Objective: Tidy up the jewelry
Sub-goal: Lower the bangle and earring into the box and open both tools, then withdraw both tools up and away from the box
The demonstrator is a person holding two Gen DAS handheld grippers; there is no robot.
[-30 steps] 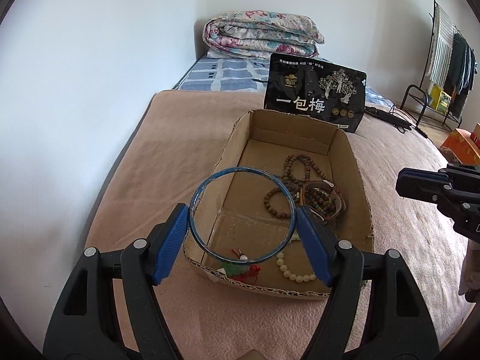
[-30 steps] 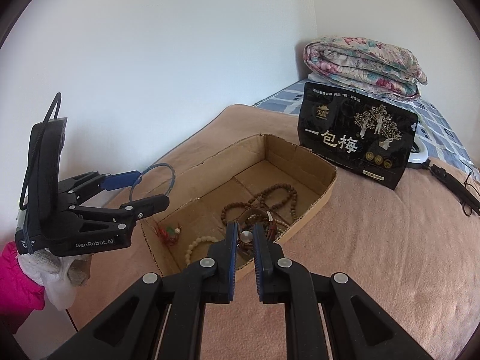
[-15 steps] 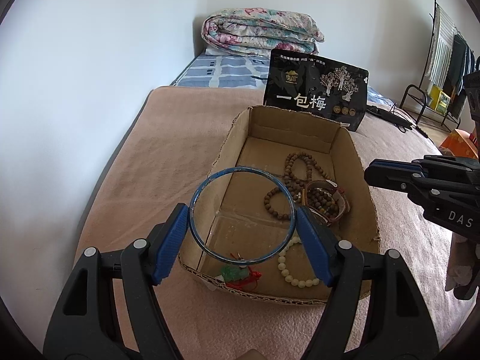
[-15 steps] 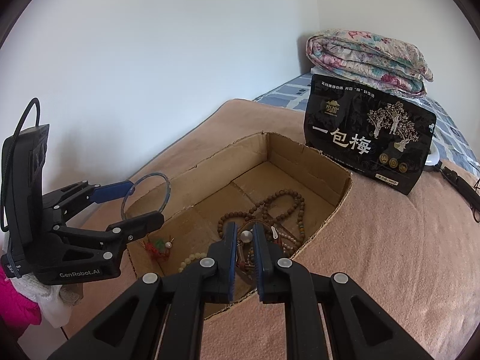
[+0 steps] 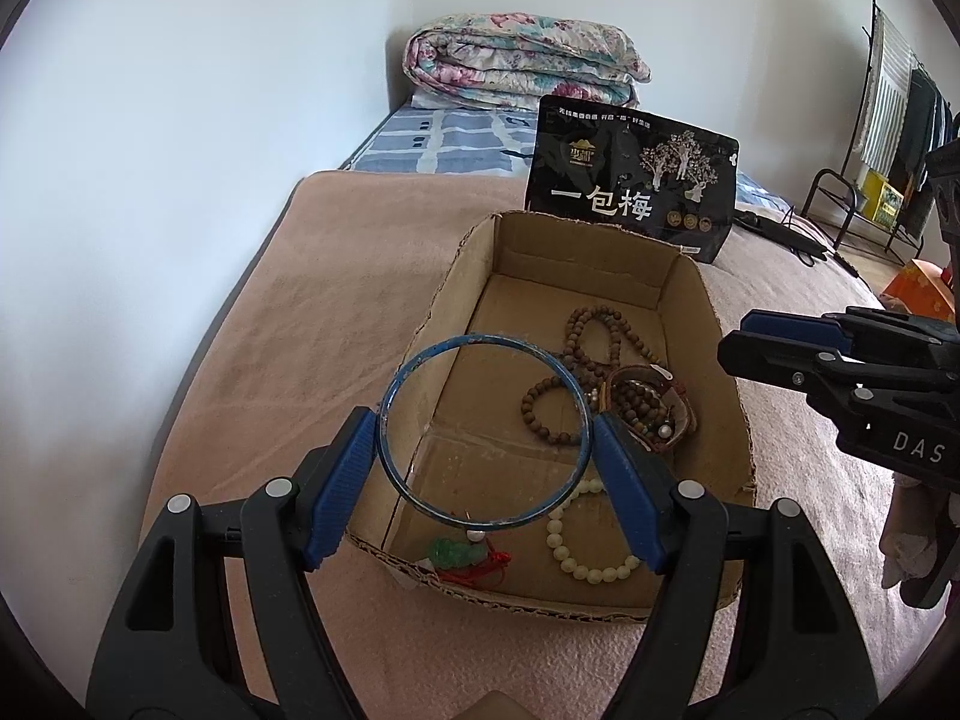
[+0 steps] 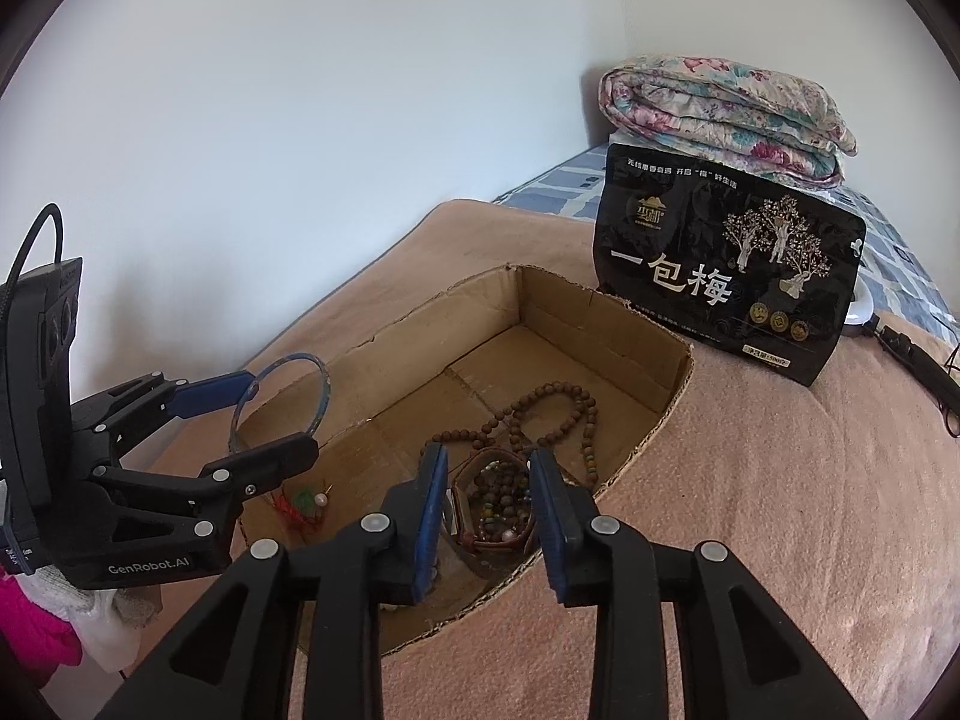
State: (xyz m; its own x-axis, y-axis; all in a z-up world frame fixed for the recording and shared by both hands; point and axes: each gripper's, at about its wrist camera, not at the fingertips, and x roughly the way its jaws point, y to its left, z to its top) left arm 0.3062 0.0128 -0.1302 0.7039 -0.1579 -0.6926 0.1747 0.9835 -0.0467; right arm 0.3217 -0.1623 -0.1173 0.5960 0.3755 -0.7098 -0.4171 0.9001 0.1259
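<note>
My left gripper (image 5: 485, 429) is shut on a blue bangle (image 5: 420, 498) and holds it above the near left corner of a cardboard box (image 5: 462, 276); both show in the right wrist view, the gripper (image 6: 273, 414) and the bangle (image 6: 321, 396). In the box lie a long brown bead necklace (image 5: 600, 324), a small brown bead bracelet (image 5: 534, 408), a brown leather band with beads (image 5: 654, 408), a cream bead bracelet (image 5: 576, 558) and a green pendant on red cord (image 5: 456, 552). My right gripper (image 6: 489, 471) is open, low over the leather band (image 6: 492, 501).
The box (image 6: 672, 360) sits on a tan blanket (image 5: 336, 312) on a bed. A black snack bag (image 5: 630, 180) stands behind it. A folded floral quilt (image 5: 522, 66) lies at the wall. A clothes rack (image 5: 888, 138) stands far right.
My right gripper has opened and moved forward and down over the leather band in the box. My left gripper still holds the bangle, shifted slightly left.
</note>
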